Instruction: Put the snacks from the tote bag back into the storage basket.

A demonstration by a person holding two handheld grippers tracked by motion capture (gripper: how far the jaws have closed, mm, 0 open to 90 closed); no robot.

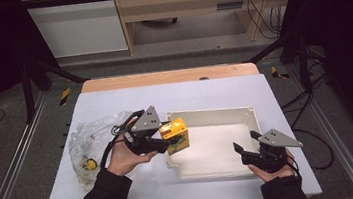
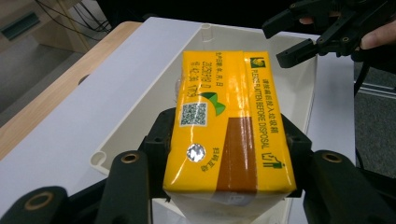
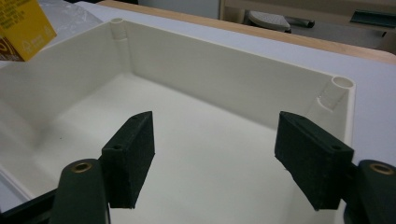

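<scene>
The left tongs [image 1: 165, 142] are clamped on a yellow carton [image 1: 176, 135], their two black jaws pressing its long sides, as the left gripper view shows plainly: the carton [image 2: 229, 126] lies lengthwise between the pads with its printed top face up, a code square and a small silver seal on it and a brown band across the near end. The carton is held in the air over the left edge of the white tray [image 1: 246, 113], partly above the tray's rim and partly above its floor. In the high view the left hand [image 1: 126, 158] comes in from the tray's left side.

The right tongs [image 1: 246, 144] stand wide apart with nothing between them. They hover over the tray's near right corner, pointed inward across its bare floor, and in the right gripper view [image 3: 212, 161] the two pads frame the tray's far wall [image 3: 224, 70], with a corner of the yellow carton [image 3: 23, 25] up at the left beyond the tray's far left corner post. The right hand [image 1: 275, 168] sits at the tray's near right corner.

The tray rests on the white-covered table [image 1: 125, 196]. To the left of the tray, well apart from it, lies a crumpled clear plastic bag [image 1: 88, 137] with a small yellow thing [image 1: 90, 164] in it.
</scene>
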